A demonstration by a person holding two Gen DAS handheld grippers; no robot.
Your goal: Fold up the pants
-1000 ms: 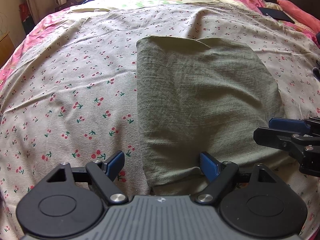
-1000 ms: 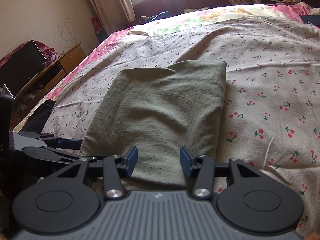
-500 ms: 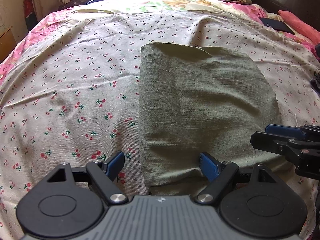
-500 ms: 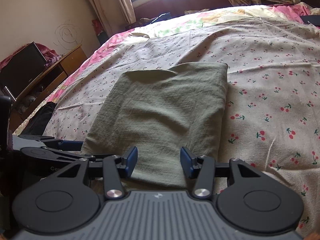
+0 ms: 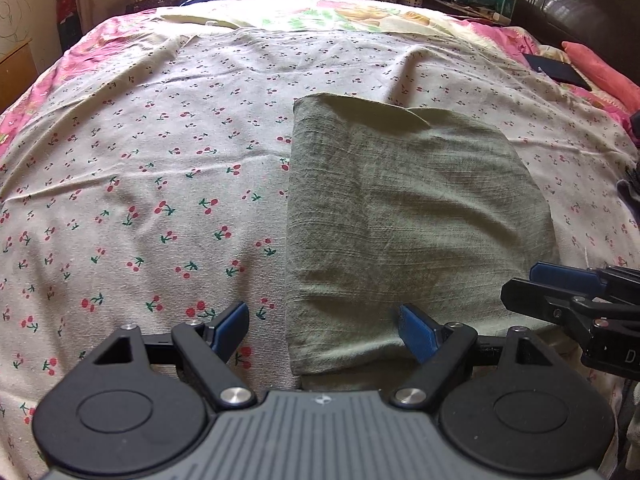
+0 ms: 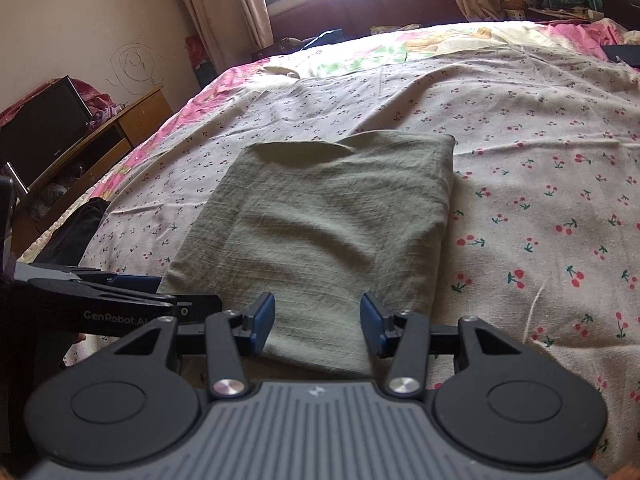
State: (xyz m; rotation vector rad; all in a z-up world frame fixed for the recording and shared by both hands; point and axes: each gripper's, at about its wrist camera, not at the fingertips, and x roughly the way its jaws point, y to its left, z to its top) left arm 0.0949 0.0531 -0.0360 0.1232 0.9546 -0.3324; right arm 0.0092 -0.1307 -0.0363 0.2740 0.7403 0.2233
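Green pants [image 5: 408,216] lie folded below both grippers' tilted, empty, parted fingers [image 5: 230,326].

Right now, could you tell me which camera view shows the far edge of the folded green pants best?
The right wrist view: the folded green pants sit centred, their far edge and both far corners clear. The left wrist view shows the pants off to the right, the near right corner hidden behind the right gripper.

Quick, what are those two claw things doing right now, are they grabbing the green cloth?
Left gripper: open, holding nothing.
Right gripper: open, pants not gripped.
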